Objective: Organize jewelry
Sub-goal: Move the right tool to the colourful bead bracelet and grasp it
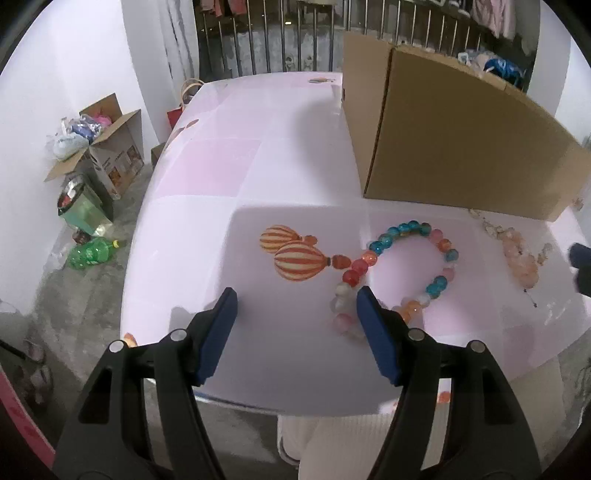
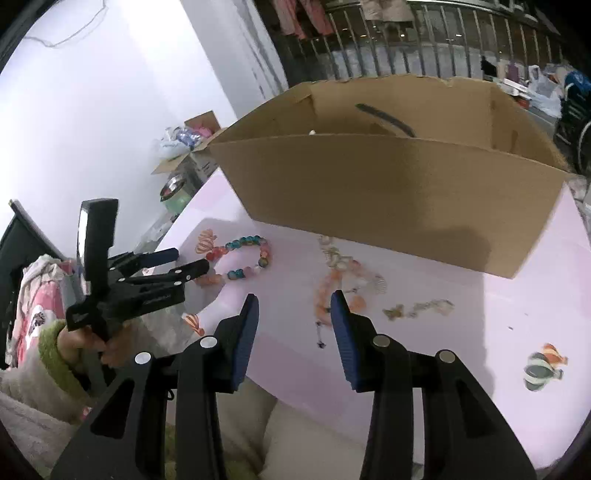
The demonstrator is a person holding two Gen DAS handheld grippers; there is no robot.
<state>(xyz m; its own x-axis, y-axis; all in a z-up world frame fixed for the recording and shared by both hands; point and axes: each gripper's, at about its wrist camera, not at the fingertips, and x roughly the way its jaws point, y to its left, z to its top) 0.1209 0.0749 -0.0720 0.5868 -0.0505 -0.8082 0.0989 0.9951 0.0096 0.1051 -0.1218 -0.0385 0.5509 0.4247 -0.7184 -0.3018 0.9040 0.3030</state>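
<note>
green plastic bottle (image 1: 96,251) on concrete floor, open carton of bags (image 1: 107,147), hanging clothes (image 2: 306,16)

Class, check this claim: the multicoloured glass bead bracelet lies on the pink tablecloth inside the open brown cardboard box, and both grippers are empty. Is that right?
One detail is wrong. The multicoloured glass bead bracelet lies on the pink tablecloth in front of the open brown cardboard box, not inside it, as the right wrist view shows. The left gripper and right gripper are indeed empty.

Table (image 1: 280,173): cardboard box (image 1: 458,147) stands far right. Bead bracelet (image 1: 402,273) lies near the box's front, left of a second bead strand (image 1: 519,258). Small chain piece (image 2: 421,308) lies right of that strand, near edge side.
</note>
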